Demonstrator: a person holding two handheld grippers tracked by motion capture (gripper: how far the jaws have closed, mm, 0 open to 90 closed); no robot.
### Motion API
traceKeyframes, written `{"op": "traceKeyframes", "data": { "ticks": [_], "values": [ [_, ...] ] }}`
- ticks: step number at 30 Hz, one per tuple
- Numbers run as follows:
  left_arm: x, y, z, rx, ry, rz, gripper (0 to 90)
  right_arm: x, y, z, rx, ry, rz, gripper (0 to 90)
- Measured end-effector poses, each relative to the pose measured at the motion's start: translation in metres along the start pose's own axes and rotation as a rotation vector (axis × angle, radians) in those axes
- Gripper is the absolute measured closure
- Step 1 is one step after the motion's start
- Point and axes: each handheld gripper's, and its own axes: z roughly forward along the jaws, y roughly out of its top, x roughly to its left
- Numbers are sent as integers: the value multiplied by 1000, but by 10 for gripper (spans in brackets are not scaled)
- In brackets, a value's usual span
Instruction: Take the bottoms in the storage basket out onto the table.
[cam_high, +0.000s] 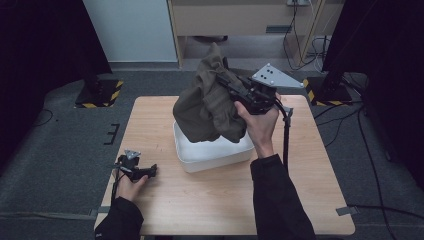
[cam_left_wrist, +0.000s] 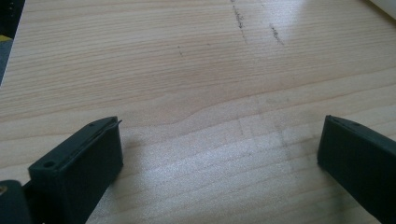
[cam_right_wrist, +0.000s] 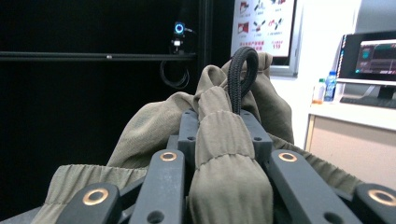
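right claw clamped on olive garment | left claw wide open, empty | I'd lift till hem clears white bin

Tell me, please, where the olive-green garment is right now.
In the high view, the olive-green garment hangs bunched from the right tool, lifted above the white bin at the table's far centre.

Right tongs, raised at upper centre of the high view, are clamped tight; left tongs, lower left, lie low with jaws wide apart.
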Motion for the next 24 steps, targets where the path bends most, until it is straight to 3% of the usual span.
{"op": "traceKeyframes", "data": {
  "ticks": [15,24],
  "values": [
    [0,0,0,-1,1,-1,0,3,31,-56,-79,12,-30,746],
    [0,0,0,-3,1,-3,0,10,36,-89,-109,35,-45,746]
  ]
}}
